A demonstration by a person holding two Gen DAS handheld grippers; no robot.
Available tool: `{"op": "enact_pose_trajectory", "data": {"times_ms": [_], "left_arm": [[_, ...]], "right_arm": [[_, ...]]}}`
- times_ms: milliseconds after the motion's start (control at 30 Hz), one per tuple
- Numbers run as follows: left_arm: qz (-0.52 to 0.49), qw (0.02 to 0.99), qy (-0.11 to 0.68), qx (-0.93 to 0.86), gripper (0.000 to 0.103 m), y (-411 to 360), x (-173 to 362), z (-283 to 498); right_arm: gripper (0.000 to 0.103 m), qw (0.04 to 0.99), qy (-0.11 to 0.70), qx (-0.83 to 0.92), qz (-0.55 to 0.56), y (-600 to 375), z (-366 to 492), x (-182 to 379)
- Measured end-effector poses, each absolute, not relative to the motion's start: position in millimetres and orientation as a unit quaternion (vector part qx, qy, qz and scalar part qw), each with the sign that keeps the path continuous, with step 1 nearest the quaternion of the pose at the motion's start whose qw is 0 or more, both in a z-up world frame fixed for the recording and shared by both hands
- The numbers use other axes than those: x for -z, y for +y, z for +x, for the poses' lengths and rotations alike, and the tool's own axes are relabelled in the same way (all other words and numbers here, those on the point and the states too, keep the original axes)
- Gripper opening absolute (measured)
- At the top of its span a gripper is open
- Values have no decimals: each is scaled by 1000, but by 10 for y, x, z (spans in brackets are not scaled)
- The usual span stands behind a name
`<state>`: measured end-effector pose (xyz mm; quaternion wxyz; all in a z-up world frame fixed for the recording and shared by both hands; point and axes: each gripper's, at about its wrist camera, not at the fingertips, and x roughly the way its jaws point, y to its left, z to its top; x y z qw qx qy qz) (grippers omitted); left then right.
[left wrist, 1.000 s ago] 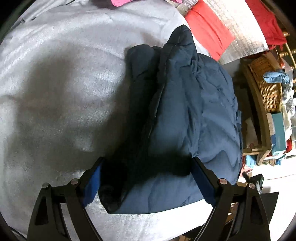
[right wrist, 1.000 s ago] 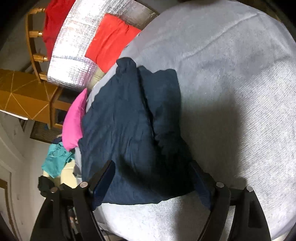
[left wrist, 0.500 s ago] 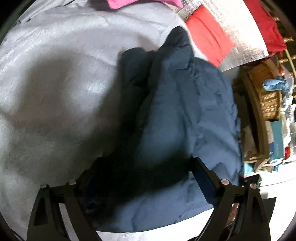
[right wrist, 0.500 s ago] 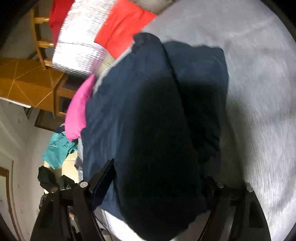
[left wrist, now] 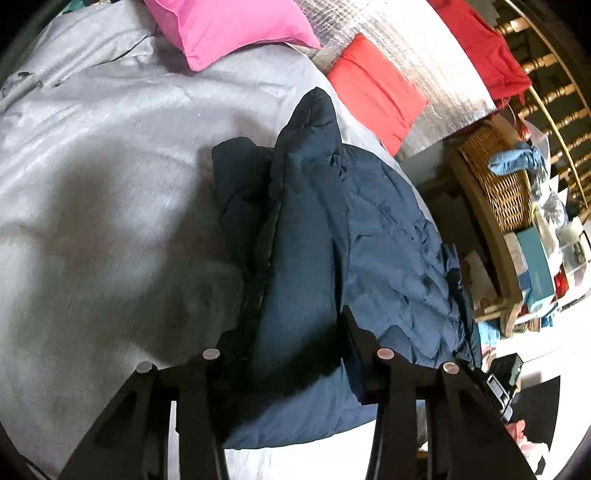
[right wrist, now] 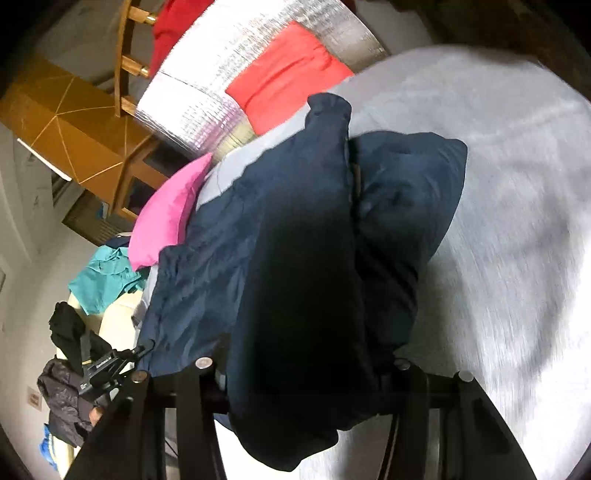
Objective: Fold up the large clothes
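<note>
A navy quilted jacket (left wrist: 314, 236) is lying bunched on a grey bedsheet (left wrist: 110, 166), with one puffy fold standing up along its middle and pointing toward the far side of the bed. In the left wrist view the left gripper (left wrist: 295, 332) is closing its jaws around the near end of that raised fold; the dark cloth is filling the gap between the two black fingers and both are sitting tight against it, so the gripper is pinching the jacket. In the right wrist view the right gripper (right wrist: 303, 365) is likewise closing, and a thick dark fold of the same jacket (right wrist: 295, 258) is running between its fingers and spilling over the near edge; the cloth is hiding the pads, but the fold is looking squeezed between them. The rest of the jacket is spreading to the right of the fold in the left wrist view, reaching the bed's right edge. A pink pillow (left wrist: 229, 26) is lying at the far end of the bed, and a red cloth (left wrist: 373, 88) is lying on a silvery foil sheet (left wrist: 424, 74) just beyond the jacket. Off the bed to the right, a wicker basket (left wrist: 498, 184) is holding a blue cloth (left wrist: 517, 162). In the right wrist view a teal garment (right wrist: 107, 277) is lying beside the bed, near the pink pillow (right wrist: 170, 210).
</note>
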<state>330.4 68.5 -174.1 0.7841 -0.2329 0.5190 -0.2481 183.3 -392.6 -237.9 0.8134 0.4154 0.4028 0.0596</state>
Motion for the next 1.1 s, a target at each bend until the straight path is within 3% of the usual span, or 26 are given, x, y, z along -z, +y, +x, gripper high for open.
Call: {"op": "enact_pose_trajectory", "data": {"times_ms": [100, 133, 167, 200, 233, 267, 400, 567, 667, 733, 833, 1000, 1100], "left_arm": [[-222, 785, 526, 242, 43, 749, 1749, 3189], [-220, 784, 529, 238, 45, 754, 1776, 3161], [-217, 785, 534, 229, 53, 761, 1816, 3124], [-212, 787, 537, 217, 57, 761, 1857, 3113], [-201, 791, 541, 203, 71, 720, 1896, 3156], [-188, 794, 547, 189, 78, 720, 1933, 3155], [-181, 818, 522, 160, 78, 836, 1817, 2994], [-113, 903, 395, 130, 78, 713, 1353, 2630], [-84, 895, 405, 165, 80, 478, 1402, 2575], [-48, 878, 451, 149, 80, 308, 1616, 2640], [-15, 866, 487, 114, 87, 173, 1857, 2762], [-43, 879, 461, 116, 87, 211, 1698, 2789], [-52, 884, 452, 112, 87, 235, 1679, 2800]], "right_arm": [[55, 801, 426, -66, 415, -3862, 1731, 2486], [61, 794, 438, -70, 415, -3853, 1715, 2547], [70, 787, 447, -68, 420, -3868, 1708, 2609], [71, 778, 452, -64, 431, -3905, 1694, 2660], [72, 770, 451, -65, 447, -3950, 1673, 2687], [76, 763, 449, -59, 461, -4023, 1641, 2680], [77, 784, 404, 21, 471, -4307, 1373, 2465], [74, 879, 308, 54, 360, -4204, 1045, 1833], [60, 896, 337, 4, 290, -3827, 1192, 1713], [59, 880, 384, -9, 281, -3692, 1368, 1880], [47, 829, 467, 24, 306, -3700, 1609, 2327], [48, 859, 429, 26, 277, -3619, 1637, 1973], [59, 880, 397, 35, 260, -3586, 1790, 1754]]}}
